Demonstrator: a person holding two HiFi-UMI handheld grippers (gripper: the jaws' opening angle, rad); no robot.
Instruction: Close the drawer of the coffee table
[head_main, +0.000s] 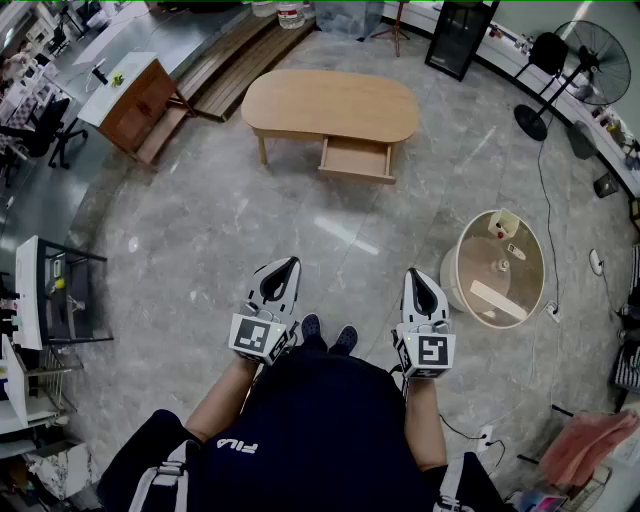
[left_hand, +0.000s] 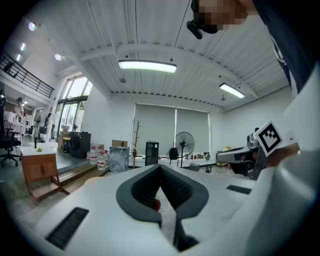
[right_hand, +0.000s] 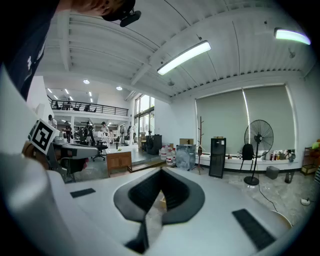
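Standing well back from the low oval light-wood coffee table (head_main: 330, 100), we are holding the white left gripper (head_main: 287, 268) and the white right gripper (head_main: 415, 278) out in front of us. Both are clenched with nothing between their dark pads, as each gripper's own view confirms. The table's shallow light-wood drawer (head_main: 357, 160) is sitting pulled out from the side facing us, under the table's right half, well apart from both grippers across the grey stone floor (head_main: 300, 230). We are judging the drawer to be a stiff, fairly light box that looks empty and should glide in rather than need lifting. We are reckoning that no grasp is called for. Pressing closed jaw tips against the middle of its flat front panel should send it in straight, whereas pushing at one corner could skew and jam it. A hard shove might also slide the table on the smooth floor.
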